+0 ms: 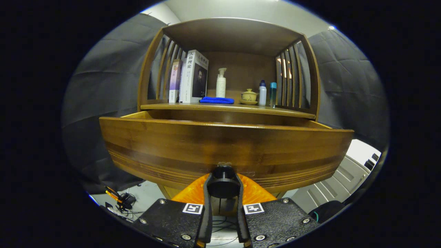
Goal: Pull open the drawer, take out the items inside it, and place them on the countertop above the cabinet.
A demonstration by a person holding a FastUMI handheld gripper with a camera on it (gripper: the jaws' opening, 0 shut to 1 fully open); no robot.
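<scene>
Gripper view, tongs (223, 186) clamping drawer knob (223, 182), drawer (224, 148) open

Tongs (223, 182) level, fingers (207, 206) clamped on knob (223, 186) (both sides)

Two books (188, 77), three bottles (221, 83), one cloth (217, 100), one lidded cup (248, 95), one drawer (224, 148).

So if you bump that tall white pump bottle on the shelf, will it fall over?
Probably. The pump bottle is tall and slim on a small base, so it likely tips easily. It looks like plastic, so it shouldn't break. The tongs are busy, shut on the drawer knob.
</scene>
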